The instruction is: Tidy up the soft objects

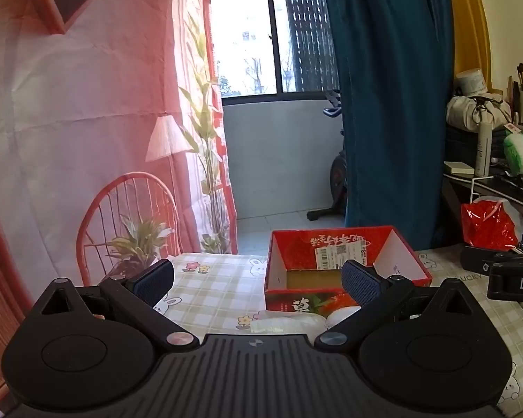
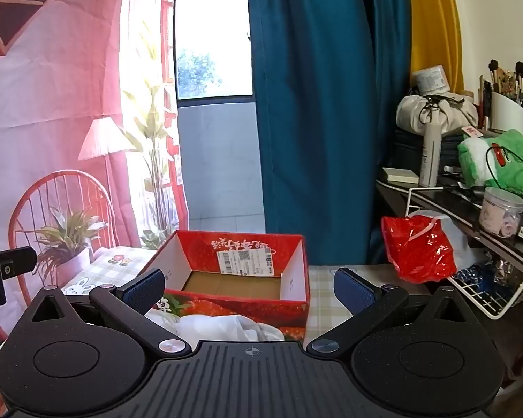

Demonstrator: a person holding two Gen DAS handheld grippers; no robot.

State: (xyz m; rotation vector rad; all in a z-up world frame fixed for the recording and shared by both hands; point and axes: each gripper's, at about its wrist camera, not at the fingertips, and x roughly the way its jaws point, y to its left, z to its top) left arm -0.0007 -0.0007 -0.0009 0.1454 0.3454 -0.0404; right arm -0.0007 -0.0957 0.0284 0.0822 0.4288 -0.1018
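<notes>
Both tools sit at the near edge of the checked tablecloth [image 1: 219, 278], and nothing is in hand yet: the left gripper [image 1: 258, 280] has its jaws spread wide and empty, and the right gripper [image 2: 249, 287] is just as wide and just as empty. Straight ahead is the red box [image 2: 296, 299], open-topped, its cardboard floor bare as far as the views show. The soft things lie just in front of it, a crumpled white plastic bag [image 2: 226, 325] touching the box's near wall, half hidden under the right tool's body. So this looks like the very opening, the approach before a first pick. The next move probably calls for dipping one tool, closing on a bunched fold, then lifting it over the box's front wall.
</notes>
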